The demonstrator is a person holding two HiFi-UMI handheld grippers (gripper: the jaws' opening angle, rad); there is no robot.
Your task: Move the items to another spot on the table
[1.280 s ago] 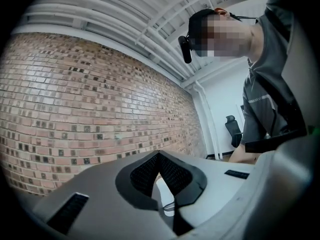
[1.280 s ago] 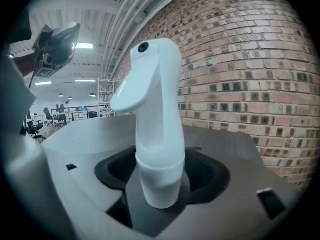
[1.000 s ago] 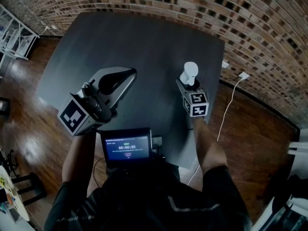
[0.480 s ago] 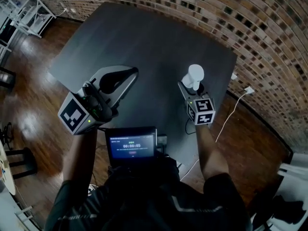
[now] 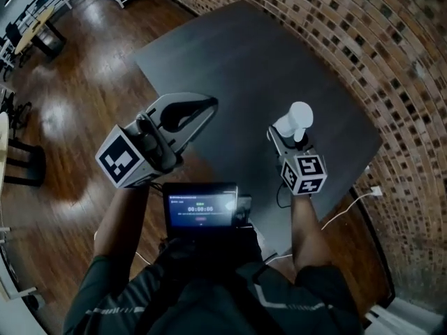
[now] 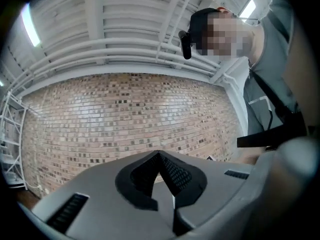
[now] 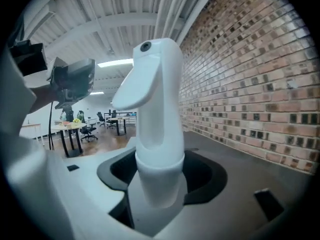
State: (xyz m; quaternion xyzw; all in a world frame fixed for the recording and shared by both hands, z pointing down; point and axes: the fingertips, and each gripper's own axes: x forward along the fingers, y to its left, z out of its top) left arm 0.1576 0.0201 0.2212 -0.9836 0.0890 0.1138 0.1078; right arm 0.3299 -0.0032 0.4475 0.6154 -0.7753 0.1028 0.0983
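Note:
A white spray bottle [image 5: 298,118] sticks up out of my right gripper [image 5: 289,135], which is shut on its lower body above the dark grey table [image 5: 265,61]. In the right gripper view the bottle's [image 7: 156,104] nozzle head points left, and the right gripper [image 7: 156,186] hides its base. My left gripper [image 5: 208,104] hangs over the table's near left edge. In the left gripper view the left gripper [image 6: 160,157] has its tips together with nothing between them. I see no other item on the table.
A brick wall [image 5: 391,61] runs along the table's far right side. A small screen [image 5: 201,206] sits at the person's chest. A white cable and plug [image 5: 375,190] lie on the wooden floor at right. Tables and chairs [image 5: 28,26] stand far left.
The head view has swung, so the table now slants up to the right. Both grippers hold the same pose, the right one still gripping the bottle.

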